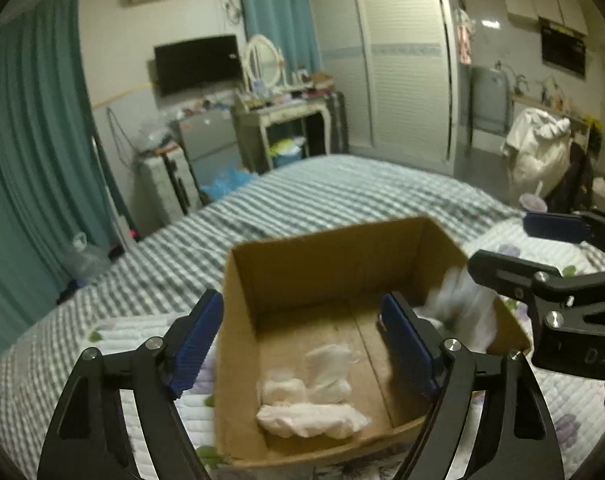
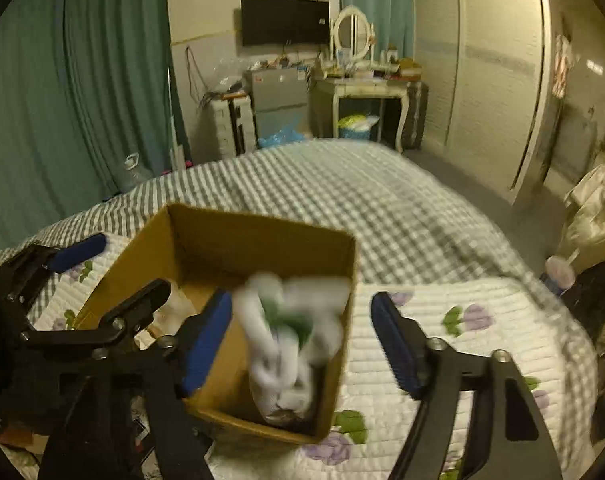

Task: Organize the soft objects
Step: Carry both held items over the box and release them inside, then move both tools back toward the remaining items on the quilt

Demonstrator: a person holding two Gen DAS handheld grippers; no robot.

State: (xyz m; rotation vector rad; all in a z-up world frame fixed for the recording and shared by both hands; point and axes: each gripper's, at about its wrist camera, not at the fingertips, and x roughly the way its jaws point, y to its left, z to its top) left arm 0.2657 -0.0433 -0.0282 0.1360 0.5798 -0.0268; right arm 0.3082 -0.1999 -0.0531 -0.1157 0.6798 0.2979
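An open cardboard box (image 1: 290,264) stands on the bed; it also shows in the right wrist view (image 2: 258,236). White soft pieces (image 1: 310,400) lie on its floor. A white and green soft item (image 2: 290,332), blurred, is at the box's right wall, loose between the fingers of my right gripper (image 2: 302,340), which is open above the box's right side. The same item shows white in the left wrist view (image 1: 462,304). My left gripper (image 1: 302,340) is open and empty over the box's near left part. The right gripper (image 1: 498,248) enters the left view from the right.
The bed has a grey checked cover (image 2: 342,188) and a white quilt with purple flowers (image 2: 462,320) under the box. A dressing table (image 2: 366,84), a wardrobe (image 2: 482,60) and teal curtains (image 2: 82,80) stand beyond the bed.
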